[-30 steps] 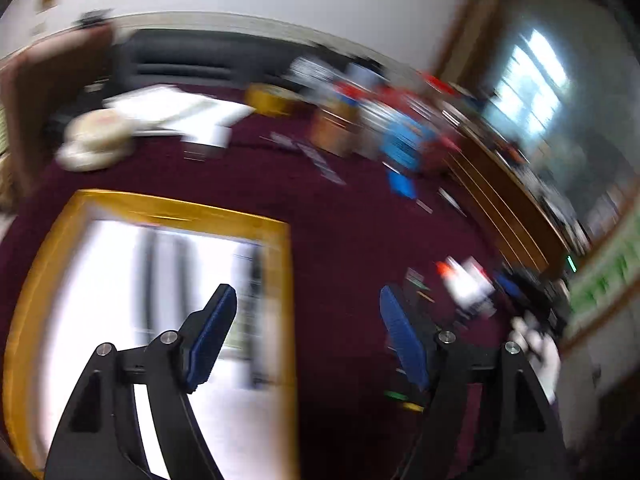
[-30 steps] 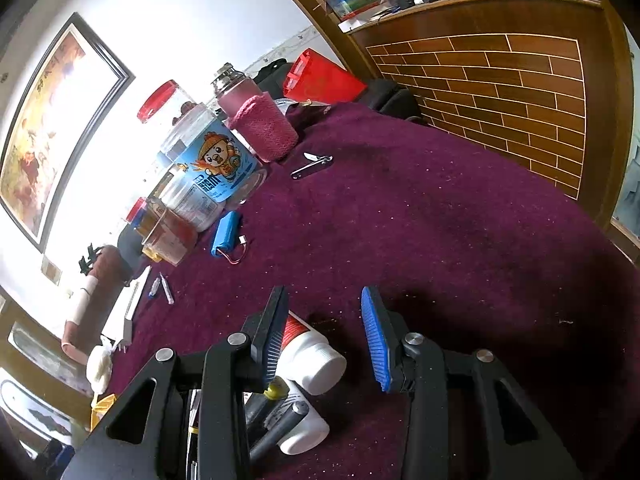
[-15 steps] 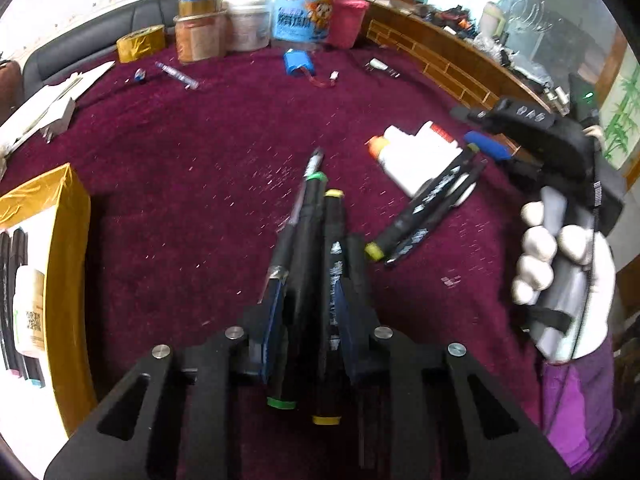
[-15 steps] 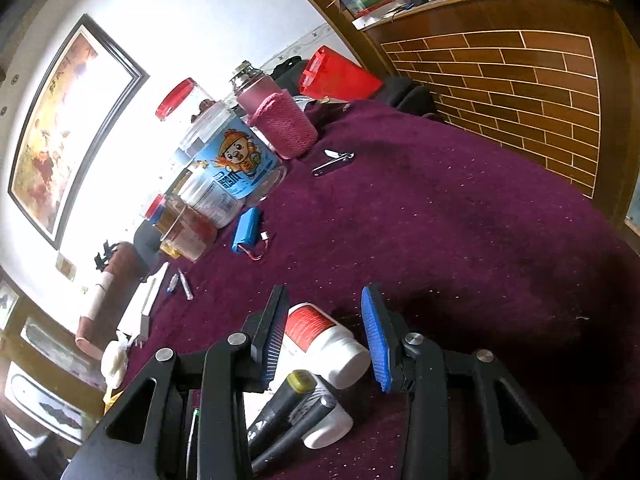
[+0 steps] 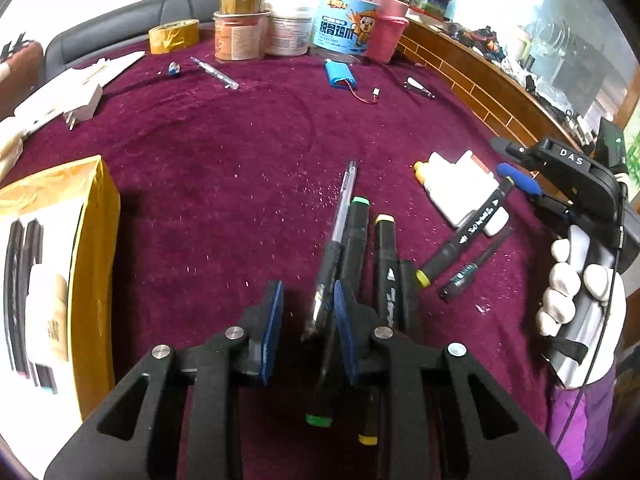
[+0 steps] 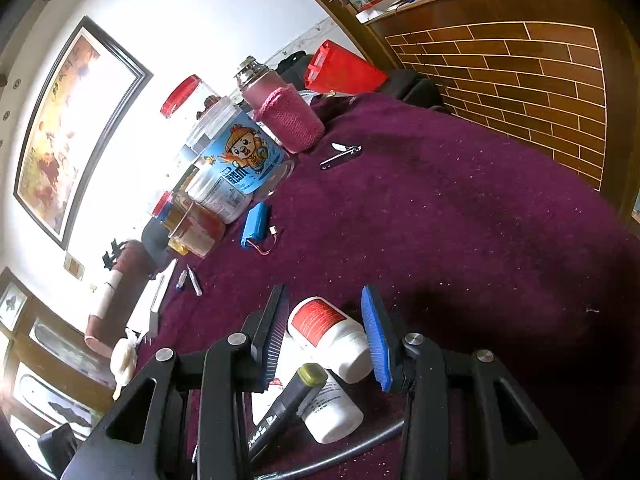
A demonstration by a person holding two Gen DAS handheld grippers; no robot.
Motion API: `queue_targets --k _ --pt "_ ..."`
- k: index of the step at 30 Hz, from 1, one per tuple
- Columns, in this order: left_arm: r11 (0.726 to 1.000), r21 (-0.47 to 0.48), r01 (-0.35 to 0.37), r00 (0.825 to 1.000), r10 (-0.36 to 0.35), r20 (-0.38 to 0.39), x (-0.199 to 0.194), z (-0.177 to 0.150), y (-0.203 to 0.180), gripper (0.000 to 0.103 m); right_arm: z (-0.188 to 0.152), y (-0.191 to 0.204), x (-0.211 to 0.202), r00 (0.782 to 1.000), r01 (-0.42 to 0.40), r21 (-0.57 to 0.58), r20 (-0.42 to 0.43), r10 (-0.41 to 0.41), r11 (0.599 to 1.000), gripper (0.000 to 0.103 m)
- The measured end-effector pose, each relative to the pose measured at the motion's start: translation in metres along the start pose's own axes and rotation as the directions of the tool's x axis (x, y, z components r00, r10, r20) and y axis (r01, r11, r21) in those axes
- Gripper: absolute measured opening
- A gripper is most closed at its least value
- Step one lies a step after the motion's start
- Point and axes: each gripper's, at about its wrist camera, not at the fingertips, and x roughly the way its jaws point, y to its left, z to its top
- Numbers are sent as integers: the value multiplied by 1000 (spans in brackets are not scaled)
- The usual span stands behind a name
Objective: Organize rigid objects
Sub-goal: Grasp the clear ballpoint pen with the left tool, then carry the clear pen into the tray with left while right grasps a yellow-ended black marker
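Observation:
On the maroon cloth a clear ballpoint pen (image 5: 343, 204), a green-capped marker (image 5: 357, 228) and a yellow-capped marker (image 5: 386, 248) lie side by side. My left gripper (image 5: 307, 296) hovers over their near ends, jaws narrowly open. Only the pen's end lies between the pads, with a gap to the left pad. At the left stands the yellow box (image 5: 94, 216), with markers inside. My right gripper (image 6: 324, 294) is open, its pads flanking a white bottle with a red label (image 6: 332, 334). A second bottle (image 6: 332, 412) and a black marker (image 6: 288, 400) lie nearer.
Jars (image 5: 344, 28), a tape roll (image 5: 174, 36), a blue battery pack (image 5: 338, 76), a nail clipper (image 5: 418, 88), a glass vial (image 5: 214, 74) and a white plug (image 5: 80, 104) lie further back. A gloved hand (image 5: 568, 280) grips the right tool. A wooden ledge (image 6: 520, 80) bounds the right side.
My left gripper swung from the yellow box to the markers and its jaws narrowed, then shifted left, so the pen lies between them. The right gripper barely moved.

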Motion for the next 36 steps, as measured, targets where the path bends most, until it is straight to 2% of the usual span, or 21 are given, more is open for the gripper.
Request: queue_targets --k 8,11,15,16,17,19,23,26,30,33,36 --pt "996 90 -28 999 31 -31 23 12 -17 23 -1 3 2 1000 7 -14 -5 -7 1000 34" --pt "982 166 -87 996 88 -2 28 13 -30 23 -1 4 4 1000 6 -16 -12 -7 1000 34" --pt "970 213 -118 993 116 22 36 22 -34 23 -1 5 3 1000 1 -21 -10 -2 1000 34" --pt "969 218 -115 993 111 29 38 23 -34 19 -1 5 3 1000 0 -21 -9 -1 1000 34" --pt "976 204 -81 997 78 22 38 24 -33 9 -1 5 2 1000 3 -21 -7 -3 1000 34" --pt "984 174 -42 999 40 15 35 22 -30 7 -1 4 3 1000 7 -19 -9 -8 1000 34" --pt "996 57 73 995 -77 57 9 13 -15 7 -2 6 3 1000 14 -28 -5 -15 1000 34" --pt "987 -10 162 979 -160 126 -27 3 0 7 -2 8 2 1000 19 -44 5 -19 999 34" --pt "973 -61 224 947 -202 249 -86 -16 22 7 -3 9 1 999 34 -64 24 -33 997 34" --pt "958 -106 265 916 -216 339 -127 -35 47 7 -4 10 -2 997 57 -75 52 -54 996 34" --pt "952 -143 270 897 -195 397 -156 -54 72 7 -3 14 -15 989 87 -96 127 -75 991 34"
